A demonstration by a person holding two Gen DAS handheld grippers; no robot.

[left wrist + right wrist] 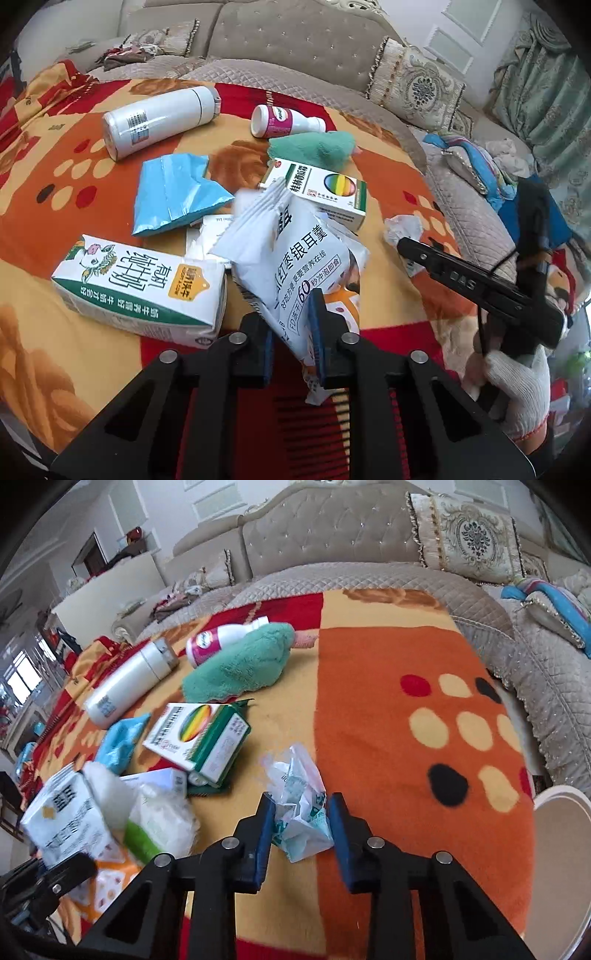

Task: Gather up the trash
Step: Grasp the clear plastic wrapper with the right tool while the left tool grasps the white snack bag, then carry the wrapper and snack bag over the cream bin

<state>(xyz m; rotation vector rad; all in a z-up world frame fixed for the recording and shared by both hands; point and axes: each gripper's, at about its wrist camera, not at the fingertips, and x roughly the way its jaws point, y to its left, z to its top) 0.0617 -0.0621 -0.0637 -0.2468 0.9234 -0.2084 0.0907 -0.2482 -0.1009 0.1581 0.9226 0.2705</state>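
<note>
While both pickups sit half-made: risks below.
Left gripper (291, 347): closed on white food pouch (295, 254), lifted above the blanket (388, 173).
Right gripper (301, 834): spread around crumpled wrapper (299, 805), not yet squeezing.
Slip risk: slick pouch pinched low, liable to slide out.
Miss risk: springy wrapper liable to squirt free on closing.

Your left wrist camera sits low and close over the blanket (92, 206), looking forward along its fingers toward the sofa (295, 40), with the milk carton (140, 291) right up near the lens. Your right wrist camera looks from farther right, also facing the sofa (325, 528), close to the blanket (388, 686). Both views share the white flask (159, 118) (129, 679), green cloth (314, 146) (240, 664) and medicine box (321, 190) (199, 738).
</note>
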